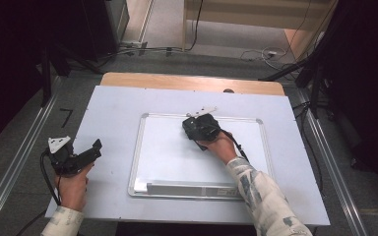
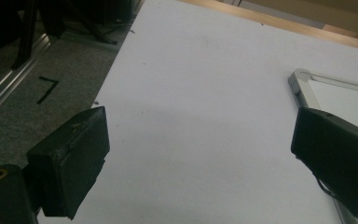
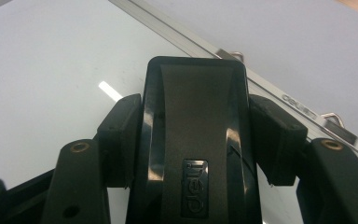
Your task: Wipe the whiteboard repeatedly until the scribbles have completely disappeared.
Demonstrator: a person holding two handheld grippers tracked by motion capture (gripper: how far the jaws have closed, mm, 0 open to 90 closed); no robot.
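Right gripper (image 3: 193, 140) is clamping a black eraser (image 3: 193, 135), pressing it on the whiteboard (image 1: 150, 147) near its top edge. Board is looking clean; wiping seems nearly done. Left gripper (image 2: 200, 158) is idling open over the table (image 2: 200, 70).

Whiteboard (image 1: 167, 162) on table (image 1: 108, 113), eraser (image 3: 193, 140) at its far edge, left tool (image 1: 91, 152) beside it.

whiteboard eraser (image 3: 194, 140) | black, glossy, embossed logo | clamped between fingers (image 3: 121, 140) | on whiteboard (image 1: 162, 157), near its top edge
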